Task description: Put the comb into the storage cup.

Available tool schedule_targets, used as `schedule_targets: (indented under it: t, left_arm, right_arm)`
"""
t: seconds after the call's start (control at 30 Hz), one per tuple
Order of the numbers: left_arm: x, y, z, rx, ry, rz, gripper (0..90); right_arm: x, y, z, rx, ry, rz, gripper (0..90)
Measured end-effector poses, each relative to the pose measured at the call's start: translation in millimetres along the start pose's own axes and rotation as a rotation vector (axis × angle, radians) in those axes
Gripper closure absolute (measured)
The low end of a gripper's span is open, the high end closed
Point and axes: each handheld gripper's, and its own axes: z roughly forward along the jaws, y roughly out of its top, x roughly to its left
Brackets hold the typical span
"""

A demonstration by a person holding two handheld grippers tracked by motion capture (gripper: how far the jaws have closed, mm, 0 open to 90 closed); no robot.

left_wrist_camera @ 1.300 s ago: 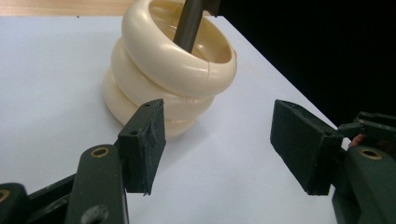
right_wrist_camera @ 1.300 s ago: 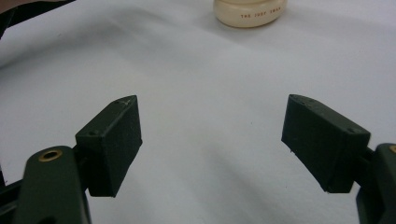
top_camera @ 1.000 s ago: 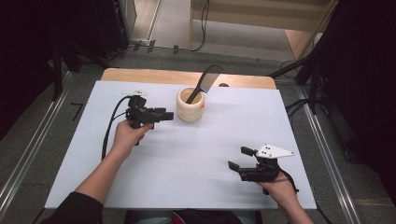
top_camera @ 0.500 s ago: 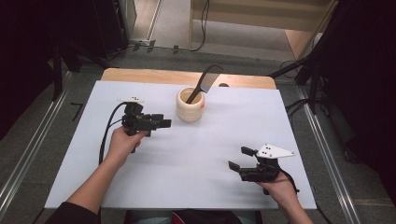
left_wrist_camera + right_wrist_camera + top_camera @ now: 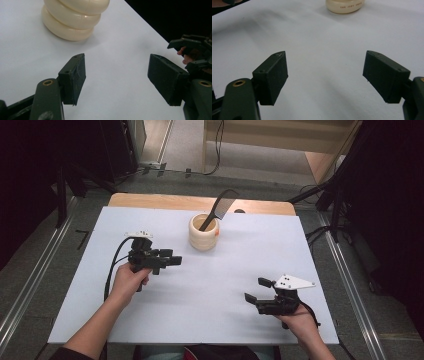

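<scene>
A cream ribbed cup (image 5: 204, 234) stands at the back middle of the white table, with a black comb (image 5: 221, 206) leaning out of it to the right. My left gripper (image 5: 175, 259) hovers to the left of the cup and nearer to me, pointing right. Its jaws have just been opening and nothing is between them. In the left gripper view the left gripper (image 5: 117, 75) faces bare table, with the cup (image 5: 75, 17) ahead to the left. My right gripper (image 5: 255, 289) rests at the near right, open and empty, pointing left. The right gripper (image 5: 325, 75) sees the cup (image 5: 344, 6) far ahead.
The white table sheet (image 5: 225, 265) ends at a wooden strip (image 5: 150, 200) along the back. A black cable (image 5: 112, 265) loops from the left gripper. Metal rails run along both sides of the table, and the floor beyond is dark.
My left hand has drawn its gripper back from the cup, toward me and slightly left. The right hand has stayed where it was.
</scene>
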Motion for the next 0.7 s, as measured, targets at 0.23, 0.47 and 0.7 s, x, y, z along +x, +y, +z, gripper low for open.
schedule_targets:
  t: [0.23, 0.47, 0.7]
  left_arm:
    - [-7.6, -8.9, -3.4, 0.007, 0.002, -0.001, 31.3]
    - [-12.7, -18.3, -4.5, 0.043, 0.01, -0.003, 31.3]
    - [-15.1, -26.6, -8.3, 0.048, 0.019, -0.002, 29.6]
  right_arm:
    - [0.2, -0.3, 0.7, 0.01, 0.003, -0.001, 18.0]
    - [-0.2, -0.7, 1.1, 0.016, 0.004, 0.003, 18.1]
    - [-0.7, -1.1, 1.5, 0.023, 0.01, 0.006, 18.0]
